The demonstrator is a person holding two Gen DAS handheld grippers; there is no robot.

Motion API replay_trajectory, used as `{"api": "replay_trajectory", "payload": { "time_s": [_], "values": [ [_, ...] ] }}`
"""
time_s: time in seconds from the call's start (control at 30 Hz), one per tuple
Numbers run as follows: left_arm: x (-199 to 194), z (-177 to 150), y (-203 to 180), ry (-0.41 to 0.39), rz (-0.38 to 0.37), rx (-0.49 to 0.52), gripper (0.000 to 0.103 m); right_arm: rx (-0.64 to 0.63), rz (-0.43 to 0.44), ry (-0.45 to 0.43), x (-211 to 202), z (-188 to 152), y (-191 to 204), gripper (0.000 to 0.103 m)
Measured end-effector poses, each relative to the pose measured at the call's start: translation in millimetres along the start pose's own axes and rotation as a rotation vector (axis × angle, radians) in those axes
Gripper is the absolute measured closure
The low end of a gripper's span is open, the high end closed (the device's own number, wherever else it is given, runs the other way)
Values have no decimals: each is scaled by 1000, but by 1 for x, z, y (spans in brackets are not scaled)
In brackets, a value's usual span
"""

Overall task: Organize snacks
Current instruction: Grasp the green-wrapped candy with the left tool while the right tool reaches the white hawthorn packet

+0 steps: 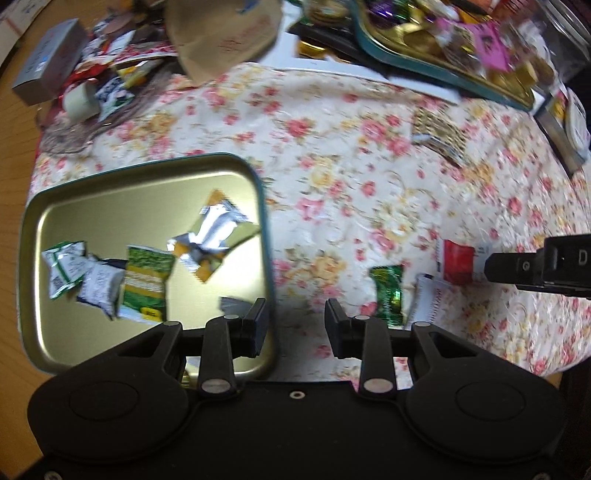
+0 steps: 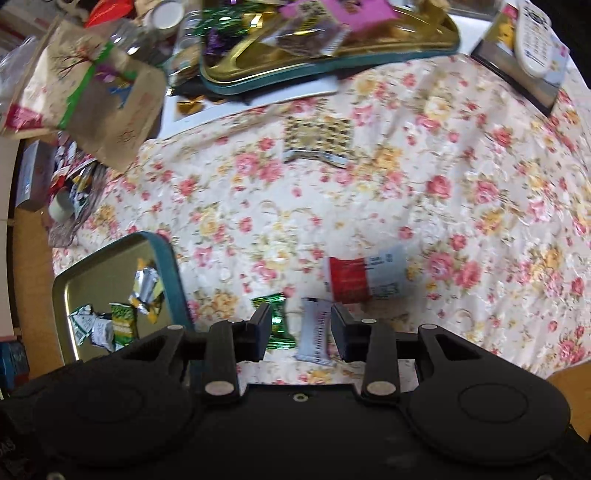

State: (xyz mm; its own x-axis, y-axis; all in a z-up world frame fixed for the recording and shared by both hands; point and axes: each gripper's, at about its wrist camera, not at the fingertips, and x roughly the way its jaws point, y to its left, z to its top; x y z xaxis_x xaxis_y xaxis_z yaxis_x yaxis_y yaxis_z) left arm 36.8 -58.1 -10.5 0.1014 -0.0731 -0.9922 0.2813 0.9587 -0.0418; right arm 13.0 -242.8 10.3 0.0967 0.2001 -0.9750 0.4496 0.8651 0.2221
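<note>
A small gold tin tray (image 1: 92, 221) with a teal rim lies on the floral cloth and holds several snack packets, among them a green-and-yellow one (image 1: 146, 284). My left gripper (image 1: 295, 325) hangs open over the tray's right edge, with nothing between its fingers. To its right lie a green candy (image 1: 386, 295), a white packet (image 1: 424, 299) and a red-and-white packet (image 1: 458, 260). My right gripper (image 2: 301, 325) is open above the green candy (image 2: 279, 321) and the white packet (image 2: 314, 332), without pressing on either. The red-and-white packet (image 2: 365, 277) lies just beyond. The tray (image 2: 99, 273) sits to its left.
A large teal-rimmed gold tray (image 2: 332, 55) heaped with wrapped sweets stands at the back. A gold patterned packet (image 2: 319, 142) lies mid-cloth. A brown paper bag (image 2: 110, 103), a grey box (image 1: 48, 62) and loose wrappers crowd the back left. A white keypad device (image 2: 532, 33) sits back right.
</note>
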Motion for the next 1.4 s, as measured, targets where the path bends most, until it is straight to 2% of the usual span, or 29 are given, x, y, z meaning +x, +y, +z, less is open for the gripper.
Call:
{"api": "replay_trajectory", "payload": {
  "time_s": [0.13,0.43,0.6,0.87,1.13,1.4],
  "values": [
    [10,-2,-23,10,-20,31,60,36,-13,11,0,1,-21,65],
    [29,-2,-51,32,-54,27,61,80,-3,14,-5,1,-50,65],
    [34,2,-66,7,-42,35,61,86,8,14,-8,0,-54,65],
    [56,-3,-81,36,10,51,61,90,15,17,-10,-4,-59,65],
    [73,-7,-79,53,51,17,61,90,29,8,-15,-6,-63,65],
    [85,-9,-83,40,32,-8,63,95,25,5,-17,-8,-64,65]
  ]
}}
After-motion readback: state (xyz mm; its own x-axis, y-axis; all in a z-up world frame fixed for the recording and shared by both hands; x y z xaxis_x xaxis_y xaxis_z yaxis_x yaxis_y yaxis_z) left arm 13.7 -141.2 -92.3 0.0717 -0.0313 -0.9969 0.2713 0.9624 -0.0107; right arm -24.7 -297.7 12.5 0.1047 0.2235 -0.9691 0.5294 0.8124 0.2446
